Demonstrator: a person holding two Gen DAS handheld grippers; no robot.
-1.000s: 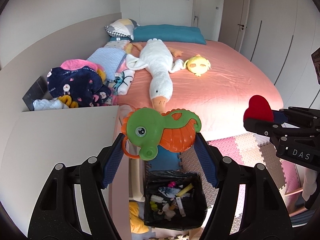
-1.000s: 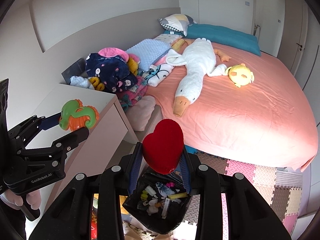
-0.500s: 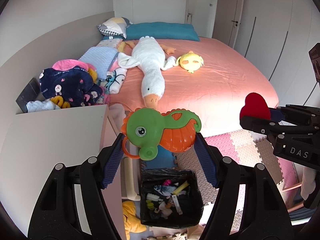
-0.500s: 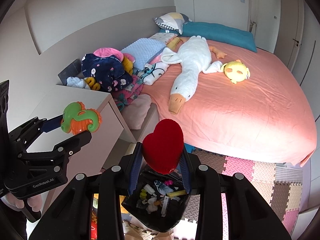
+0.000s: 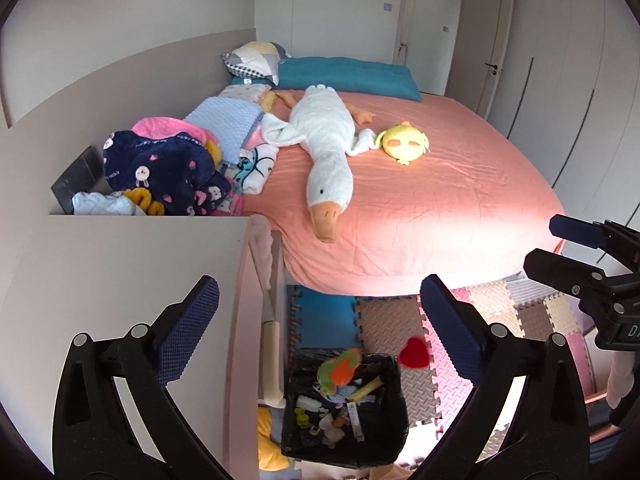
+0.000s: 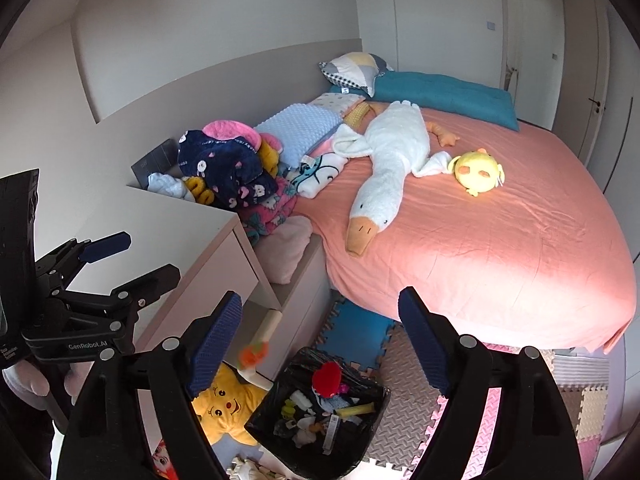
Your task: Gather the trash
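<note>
a big bed point(image 5: 460, 200) with a salmon-pink sheet fills the middle of the frame. sprawled across it, upper centre, a long white goose plush point(image 5: 326, 152) lies with its orange beak pointing at the bed's near edge, and just to its right lies a round yellow chick plush point(image 5: 404, 145). along the top there's a teal bolster point(image 5: 348, 76) with a patchwork pillow point(image 5: 254, 60) at its left end. over at the left, a heap of clothes and blankets point(image 5: 168, 168), navy on top. lower left, a pale cabinet top point(image 5: 120, 280). at the bottom, coloured foam floor mats point(image 5: 388, 320), and a yellow star plush point(image 6: 222, 408) lies on the floor.
</note>
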